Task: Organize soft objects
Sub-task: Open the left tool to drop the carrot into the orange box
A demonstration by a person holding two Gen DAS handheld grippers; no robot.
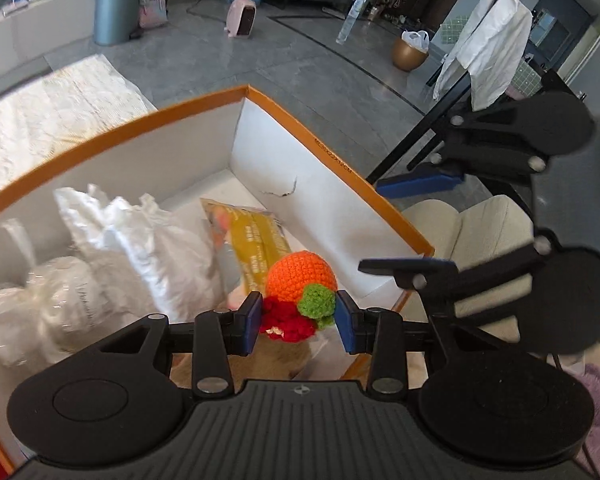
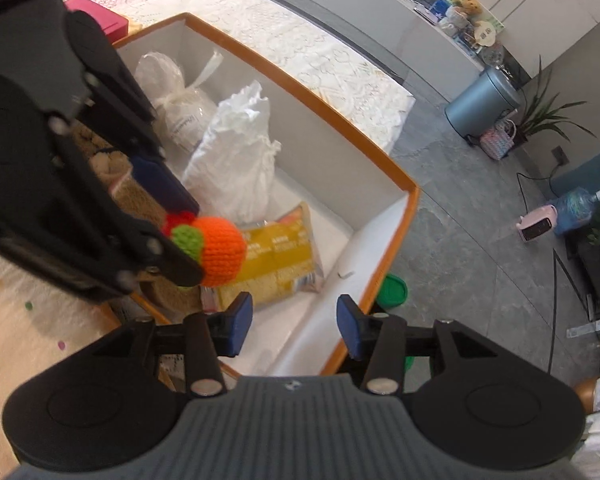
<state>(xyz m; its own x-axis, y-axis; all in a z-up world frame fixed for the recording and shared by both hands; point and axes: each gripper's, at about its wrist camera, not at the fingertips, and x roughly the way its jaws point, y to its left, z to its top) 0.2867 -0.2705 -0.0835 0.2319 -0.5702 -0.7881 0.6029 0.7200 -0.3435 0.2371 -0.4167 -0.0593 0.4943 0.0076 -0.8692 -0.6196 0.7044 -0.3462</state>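
Left gripper [image 1: 298,320] pinching knitted orange toy [image 1: 300,280] by its red-green end, over orange box [image 1: 380,200], ready to drop in. Right gripper [image 2: 294,326] wide, holding nothing, waiting beside.

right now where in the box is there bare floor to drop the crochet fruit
Free: the white floor strip between the yellow packet and the box end wall. Crowded: the white bags fill the other end. The left gripper holds the crochet fruit above the packet.
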